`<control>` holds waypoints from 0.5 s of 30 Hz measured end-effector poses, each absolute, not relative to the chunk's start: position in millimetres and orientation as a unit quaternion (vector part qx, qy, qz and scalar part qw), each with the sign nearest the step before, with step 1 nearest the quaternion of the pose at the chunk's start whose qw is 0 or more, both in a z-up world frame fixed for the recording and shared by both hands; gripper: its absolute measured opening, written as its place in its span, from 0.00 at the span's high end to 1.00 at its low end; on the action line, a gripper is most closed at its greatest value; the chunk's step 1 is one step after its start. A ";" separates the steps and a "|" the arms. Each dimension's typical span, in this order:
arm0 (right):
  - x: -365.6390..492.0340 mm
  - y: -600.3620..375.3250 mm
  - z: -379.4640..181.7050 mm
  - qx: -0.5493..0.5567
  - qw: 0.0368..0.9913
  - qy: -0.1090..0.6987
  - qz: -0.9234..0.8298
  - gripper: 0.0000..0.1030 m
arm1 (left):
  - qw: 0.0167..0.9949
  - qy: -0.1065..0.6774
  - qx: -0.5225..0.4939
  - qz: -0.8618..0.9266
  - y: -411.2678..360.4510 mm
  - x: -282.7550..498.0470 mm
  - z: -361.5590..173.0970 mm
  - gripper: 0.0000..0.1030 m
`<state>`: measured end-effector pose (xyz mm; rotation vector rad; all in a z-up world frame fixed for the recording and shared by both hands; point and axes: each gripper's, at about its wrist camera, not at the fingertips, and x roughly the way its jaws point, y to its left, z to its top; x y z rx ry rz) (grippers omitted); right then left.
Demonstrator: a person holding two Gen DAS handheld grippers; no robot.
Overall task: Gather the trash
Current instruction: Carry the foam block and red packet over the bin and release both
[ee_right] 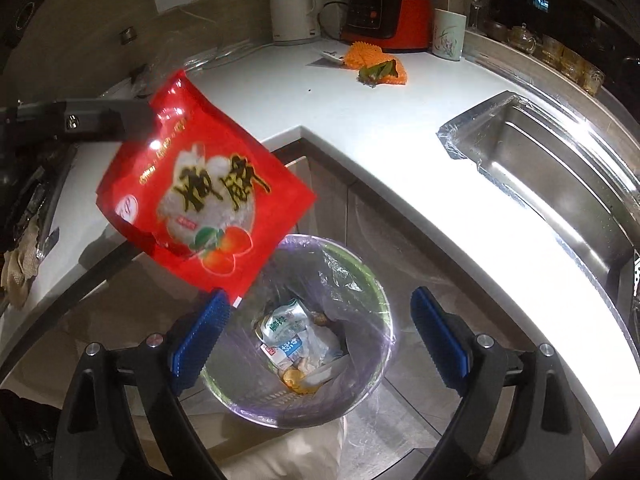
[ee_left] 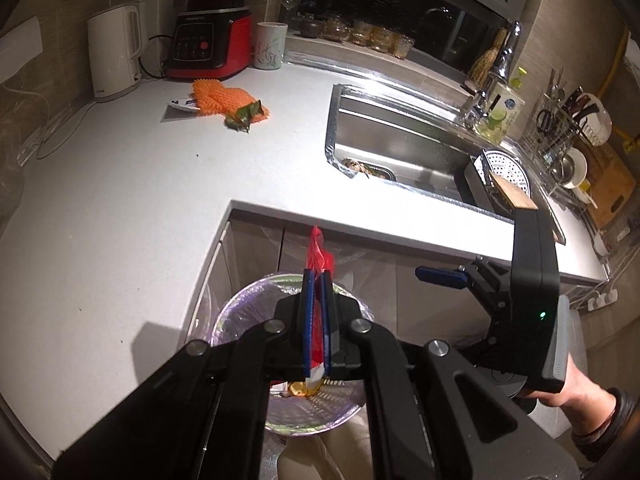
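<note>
Jaws of the left gripper [ee_left: 317, 280] were clamped on a red snack bag [ee_right: 204, 192], hanging at ten o'clock above the lined bin [ee_right: 356, 276]; right gripper [ee_right: 320, 320] jaws gaped wide, empty.

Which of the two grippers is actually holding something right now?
The left gripper: its blue pads are shut on the red packet above the bin. The right gripper stands wide open with nothing between its pads.
</note>
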<state>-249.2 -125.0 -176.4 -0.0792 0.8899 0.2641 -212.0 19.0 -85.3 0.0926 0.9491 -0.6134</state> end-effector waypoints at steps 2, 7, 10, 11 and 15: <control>-255.2 -125.0 -176.1 -0.045 0.893 0.429 0.128 0.11 | 0.836 0.458 0.053 -0.297 15.4 -216.8 -95.5 0.97; -264.8 -126.5 -178.9 -0.057 0.891 0.434 0.123 0.10 | 0.815 0.488 0.084 -0.302 4.6 -224.7 -132.0 0.97; -267.2 -127.7 -181.2 -0.059 0.890 0.436 0.119 0.10 | 0.799 0.512 0.095 -0.300 0.0 -221.8 -160.5 0.97; -267.8 -127.6 -181.7 -0.058 0.890 0.436 0.118 0.10 | 0.793 0.522 0.097 -0.297 -1.5 -219.8 -171.1 0.97; -267.0 -128.6 -181.7 -0.057 0.891 0.436 0.112 0.10 | 0.771 0.563 0.104 -0.278 -6.5 -208.4 -212.2 0.94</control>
